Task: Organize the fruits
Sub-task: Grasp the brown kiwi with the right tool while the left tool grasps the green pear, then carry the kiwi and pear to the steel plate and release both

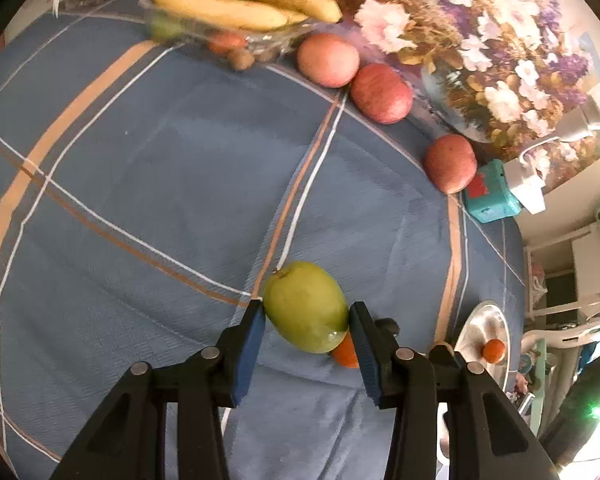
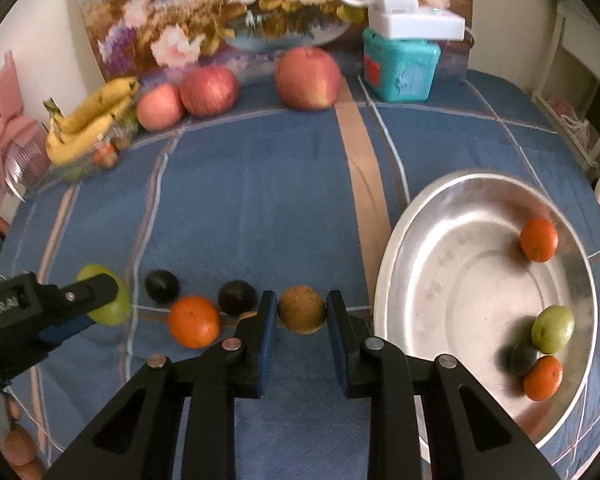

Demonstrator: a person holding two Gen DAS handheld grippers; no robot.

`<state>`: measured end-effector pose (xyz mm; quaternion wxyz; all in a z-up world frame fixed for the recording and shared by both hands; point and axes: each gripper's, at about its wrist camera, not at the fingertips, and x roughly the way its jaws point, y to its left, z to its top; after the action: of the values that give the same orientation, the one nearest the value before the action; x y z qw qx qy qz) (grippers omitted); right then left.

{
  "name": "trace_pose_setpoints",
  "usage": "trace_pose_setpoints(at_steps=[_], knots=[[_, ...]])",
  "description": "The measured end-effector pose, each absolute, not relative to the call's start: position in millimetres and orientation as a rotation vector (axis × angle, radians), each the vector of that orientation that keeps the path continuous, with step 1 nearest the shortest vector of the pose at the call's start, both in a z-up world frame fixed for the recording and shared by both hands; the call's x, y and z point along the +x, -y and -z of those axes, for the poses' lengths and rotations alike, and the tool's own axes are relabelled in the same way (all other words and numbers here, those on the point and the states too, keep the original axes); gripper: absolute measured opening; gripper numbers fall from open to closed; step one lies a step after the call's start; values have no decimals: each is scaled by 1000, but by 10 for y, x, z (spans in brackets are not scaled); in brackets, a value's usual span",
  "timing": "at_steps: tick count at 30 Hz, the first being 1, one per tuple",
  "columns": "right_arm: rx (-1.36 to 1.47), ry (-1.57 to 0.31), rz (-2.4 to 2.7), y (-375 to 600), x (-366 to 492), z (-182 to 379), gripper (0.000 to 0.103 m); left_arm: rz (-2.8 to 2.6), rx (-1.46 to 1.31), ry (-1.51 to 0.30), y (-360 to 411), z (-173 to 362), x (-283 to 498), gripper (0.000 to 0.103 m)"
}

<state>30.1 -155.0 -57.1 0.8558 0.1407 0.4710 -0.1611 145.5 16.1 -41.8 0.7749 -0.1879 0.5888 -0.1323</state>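
Note:
My left gripper (image 1: pixel 306 314) is shut on a green fruit (image 1: pixel 305 306), held just above the blue checked cloth; it also shows in the right wrist view (image 2: pixel 108 300). My right gripper (image 2: pixel 302 312) is shut on a brown round fruit (image 2: pixel 302 309). An orange (image 2: pixel 193 321) and two dark fruits (image 2: pixel 162 286) (image 2: pixel 237 297) lie on the cloth between the grippers. A steel bowl (image 2: pixel 440 248) at the right holds two oranges (image 2: pixel 539 239) (image 2: pixel 543 377), a green fruit (image 2: pixel 552 329) and a dark fruit (image 2: pixel 523 358).
Three red apples (image 2: pixel 308 78) (image 2: pixel 209 90) (image 2: pixel 159 106) line the far edge before a flower painting (image 2: pixel 260 0). Bananas (image 2: pixel 88 118) rest on a clear dish at far left. A teal box (image 2: pixel 400 66) with a white device stands at the back right.

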Motion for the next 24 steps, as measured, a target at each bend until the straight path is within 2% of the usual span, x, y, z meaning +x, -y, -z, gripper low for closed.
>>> trace_pose_setpoints(at_steps=[15, 24], knots=[[391, -931, 402, 1911, 45, 396, 26, 343, -366, -1239, 233, 237, 1253, 46], [568, -932, 505, 2497, -313, 523, 26, 482, -232, -1212, 840, 170, 1006, 46]])
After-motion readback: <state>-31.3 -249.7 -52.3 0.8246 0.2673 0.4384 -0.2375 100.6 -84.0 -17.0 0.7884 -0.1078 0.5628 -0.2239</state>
